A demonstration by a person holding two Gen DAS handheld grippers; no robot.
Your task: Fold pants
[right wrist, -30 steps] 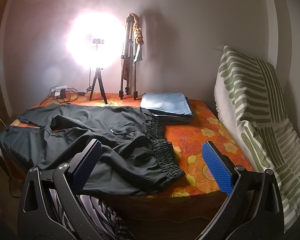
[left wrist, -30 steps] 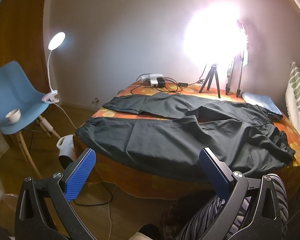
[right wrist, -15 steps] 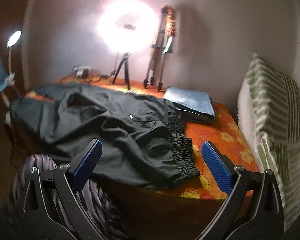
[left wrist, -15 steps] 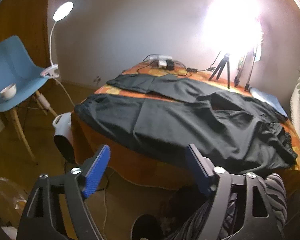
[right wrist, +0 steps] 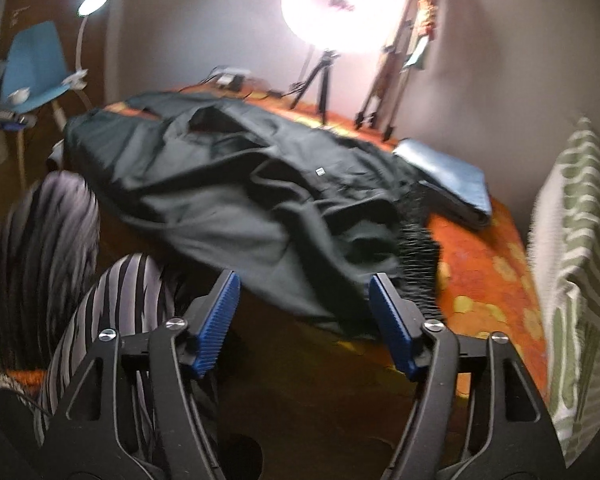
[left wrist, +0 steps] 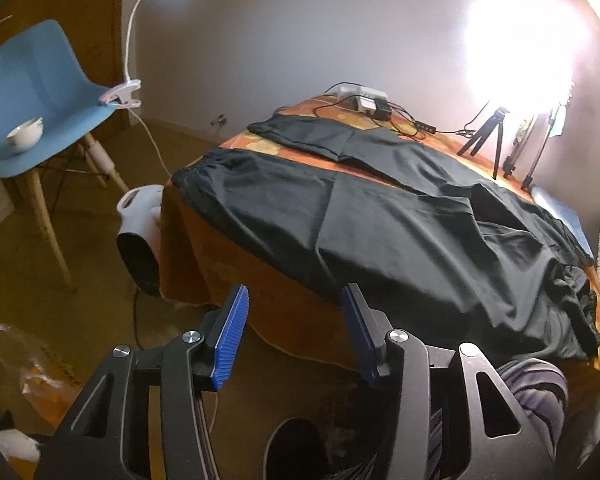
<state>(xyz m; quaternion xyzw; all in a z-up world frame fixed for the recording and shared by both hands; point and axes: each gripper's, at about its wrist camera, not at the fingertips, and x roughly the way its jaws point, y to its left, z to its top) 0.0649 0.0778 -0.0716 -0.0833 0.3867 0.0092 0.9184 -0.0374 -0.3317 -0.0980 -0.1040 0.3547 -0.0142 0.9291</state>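
Black pants point(left wrist: 400, 224) lie spread out on an orange flowered bed cover point(left wrist: 204, 248), legs toward the left, elastic waistband point(right wrist: 418, 256) at the right. The near leg hangs slightly over the bed's front edge. My left gripper point(left wrist: 294, 320) is open and empty, held in front of the bed below the near leg's edge. My right gripper point(right wrist: 304, 308) is open and empty, just short of the hanging edge near the waistband. The pants also show in the right wrist view point(right wrist: 228, 184).
A folded blue garment point(right wrist: 448, 184) lies beyond the waistband. Tripods and a ring light point(right wrist: 340, 4) stand at the bed's far side with a power strip point(left wrist: 364, 98). A blue chair point(left wrist: 32, 96) with a bowl and clip lamp, and a white heater point(left wrist: 138, 236), stand left. A striped pillow point(right wrist: 576, 264) is right.
Both grippers have dropped and moved in toward the bed's front edge, tilting down. Their jaws have narrowed somewhat but stay open. The pants have not moved.
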